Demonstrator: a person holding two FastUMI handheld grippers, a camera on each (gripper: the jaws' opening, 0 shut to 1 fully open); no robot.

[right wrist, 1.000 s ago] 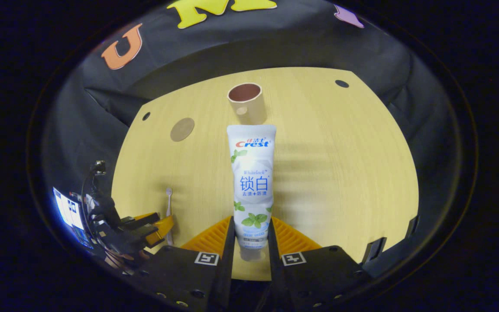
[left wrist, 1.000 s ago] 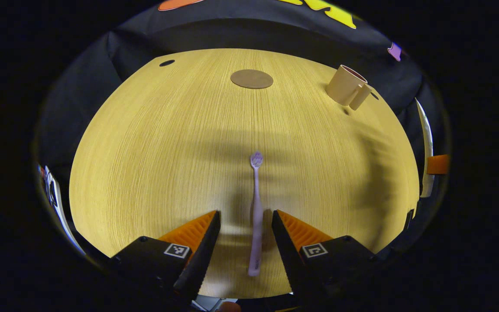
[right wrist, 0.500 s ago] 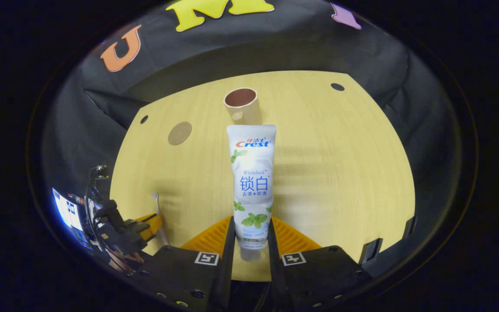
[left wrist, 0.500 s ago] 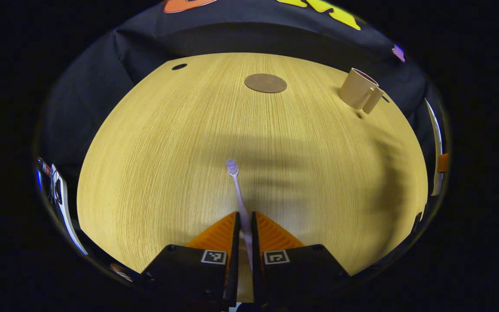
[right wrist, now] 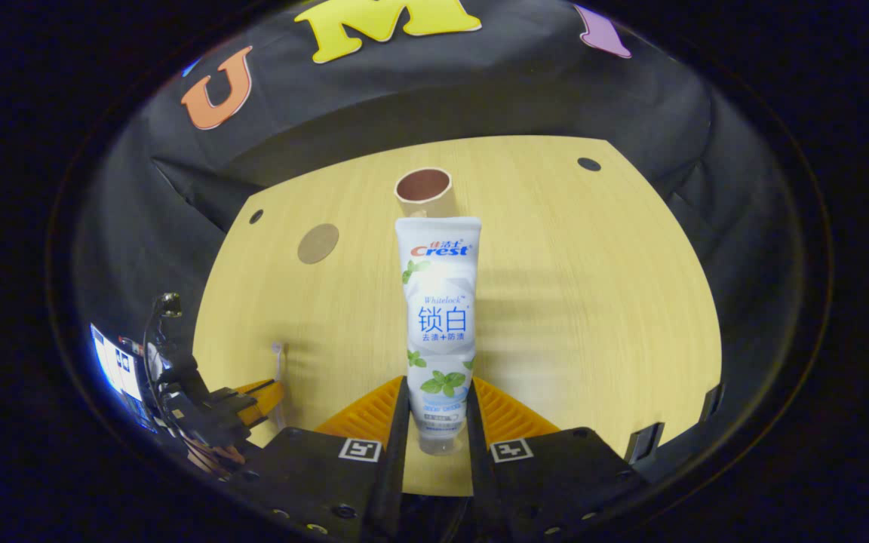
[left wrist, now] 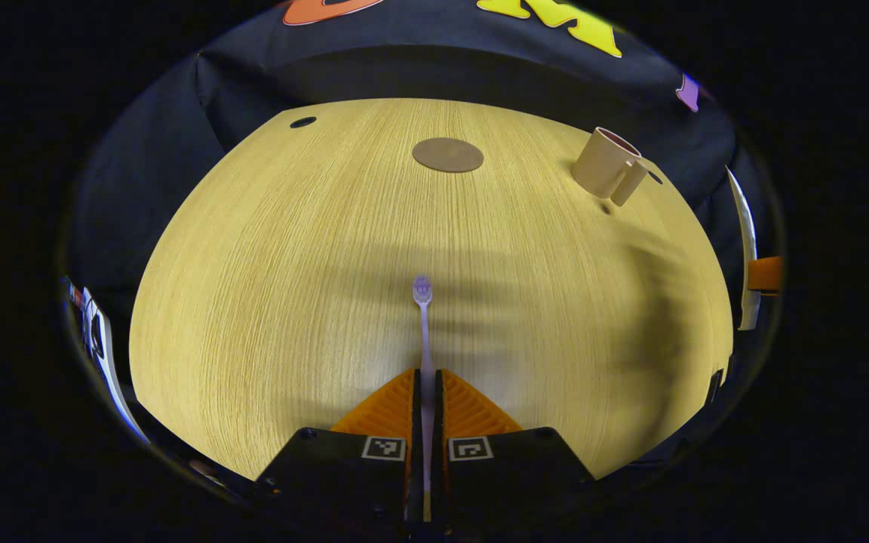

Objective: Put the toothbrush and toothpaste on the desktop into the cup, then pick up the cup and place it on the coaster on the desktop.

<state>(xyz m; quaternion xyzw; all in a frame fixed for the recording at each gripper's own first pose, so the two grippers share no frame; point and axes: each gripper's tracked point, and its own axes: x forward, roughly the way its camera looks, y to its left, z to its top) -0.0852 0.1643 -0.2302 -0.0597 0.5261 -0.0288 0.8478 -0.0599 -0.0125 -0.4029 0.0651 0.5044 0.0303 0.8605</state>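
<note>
Wooden desk (left wrist: 291, 264), black cloth wall behind. Left tool (left wrist: 427, 381) clamped on toothbrush (left wrist: 424, 332) handle, head sticking out ahead. Right tool (right wrist: 434, 388) clamped on toothpaste (right wrist: 438, 302) near its cap end, tube pointing ahead toward cup (right wrist: 423, 188). Coaster (right wrist: 317, 243) ahead-left of right tool. Risk: thin brush pivots or slips in grip; long tube could clip cup rim and tip it.

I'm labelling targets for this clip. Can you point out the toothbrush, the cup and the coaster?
toothbrush (left wrist: 422, 289), left gripper view, on its bristle head.
cup (left wrist: 600, 162), left gripper view, on its outer side wall.
coaster (left wrist: 447, 154), left gripper view, on the middle of its flat top.
</note>
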